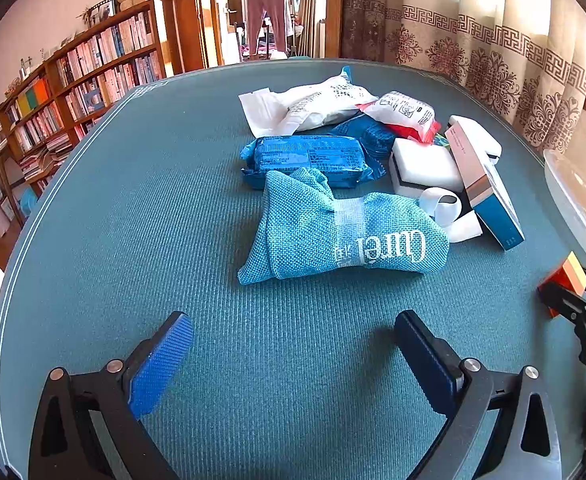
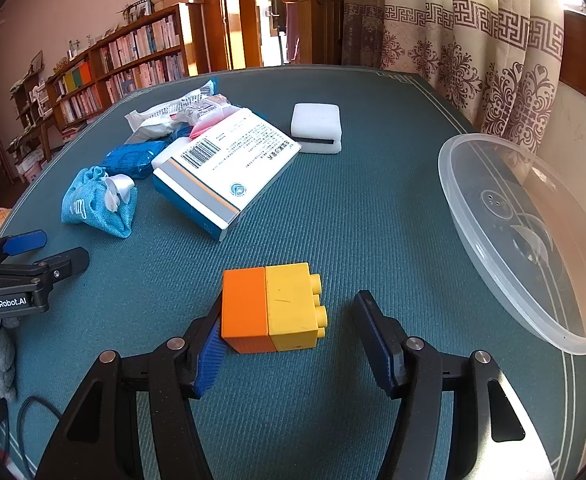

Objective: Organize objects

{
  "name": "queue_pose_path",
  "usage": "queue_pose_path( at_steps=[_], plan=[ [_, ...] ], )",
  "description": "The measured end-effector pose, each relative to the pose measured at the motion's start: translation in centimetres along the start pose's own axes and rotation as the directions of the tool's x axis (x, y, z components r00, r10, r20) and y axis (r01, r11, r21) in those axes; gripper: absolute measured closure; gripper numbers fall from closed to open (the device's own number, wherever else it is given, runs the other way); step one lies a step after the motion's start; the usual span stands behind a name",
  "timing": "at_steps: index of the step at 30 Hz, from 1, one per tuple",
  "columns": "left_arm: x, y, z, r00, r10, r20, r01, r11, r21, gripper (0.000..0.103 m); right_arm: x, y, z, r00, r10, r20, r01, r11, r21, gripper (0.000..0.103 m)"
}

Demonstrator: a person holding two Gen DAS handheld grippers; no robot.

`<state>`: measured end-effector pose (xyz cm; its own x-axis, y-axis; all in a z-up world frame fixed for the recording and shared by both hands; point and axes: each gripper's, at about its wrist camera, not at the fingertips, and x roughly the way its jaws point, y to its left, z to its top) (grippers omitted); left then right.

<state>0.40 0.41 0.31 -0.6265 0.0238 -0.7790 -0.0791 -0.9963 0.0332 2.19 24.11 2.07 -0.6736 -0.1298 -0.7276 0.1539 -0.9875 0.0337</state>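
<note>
Toy block (image 2: 272, 307), orange half joined to yellow half, studs pointing toward the right finger, lies on the teal surface (image 2: 373, 220) between the fingers of the right tool (image 2: 293, 344). Right tool spread wide; its left pad looks to touch the orange face, right pad is apart from the studs. Not pinching it.

Ahead-right of the right tool: clear plastic lid (image 2: 513, 232), tilted, at the surface edge. Ahead-left: white-and-blue box (image 2: 229, 172) with barcode, propped tilted on the pile. Further ahead: white sponge (image 2: 317, 128), alone. Left of the right tool: left tool (image 2: 49, 248), seen side-on.

Left tool (image 1: 293, 352) spread wide, nothing between the fingers, bare surface (image 1: 133, 220) under it. Straight ahead of it: blue mesh pouch (image 1: 333, 232) with white lettering, lying flat. Beyond the pouch, touching it: blue foil pack (image 1: 309, 158). Further ahead: white wrapper (image 1: 313, 108) and red-and-white packet (image 1: 405, 114), overlapping. Ahead-right: white sponge block (image 1: 421, 166), white ribbon loop (image 1: 441, 204), the box (image 1: 485, 188) leaning on them. Far right of the left tool: the block (image 1: 565, 280), partly hidden by the right tool.
</note>
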Motion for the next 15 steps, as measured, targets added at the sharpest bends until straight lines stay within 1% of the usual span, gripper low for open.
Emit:
queue_pose_path(
  at_steps=[4, 6, 9, 11, 15],
  plan=[
    [0.4, -0.6, 0.7, 1.000, 0.015, -0.008, -0.014, 0.999, 0.044, 0.000, -0.1, -0.3, 0.0, 1.000, 0.012, 0.003, -0.012, 1.000, 0.009, 0.041],
    [0.4, -0.9, 1.2, 1.000, 0.026, 0.003, -0.026, 0.997, 0.078, 0.000, -0.1, -0.3, -0.1, 1.000, 0.012, 0.003, -0.012, 1.000, 0.010, 0.041],
    [0.3, -1.5, 2.2, 1.000, 0.016, 0.019, -0.019, 0.992, 0.129, 0.000, -0.1, -0.2, -0.1, 1.000, 0.012, 0.003, -0.012, 1.000, 0.010, 0.041],
    [0.3, -2.2, 2.8, 0.999, 0.009, 0.031, -0.015, 0.984, 0.179, 0.000, -0.1, -0.2, -0.1, 1.000, 0.016, 0.004, -0.016, 1.000, 0.012, 0.041],
    [1.0, -3.4, 3.9, 0.999, 0.006, 0.046, -0.018, 0.959, 0.282, 0.000, -0.2, -0.2, -0.1, 1.000, 0.018, 0.005, -0.018, 1.000, 0.013, 0.041]
  ],
)
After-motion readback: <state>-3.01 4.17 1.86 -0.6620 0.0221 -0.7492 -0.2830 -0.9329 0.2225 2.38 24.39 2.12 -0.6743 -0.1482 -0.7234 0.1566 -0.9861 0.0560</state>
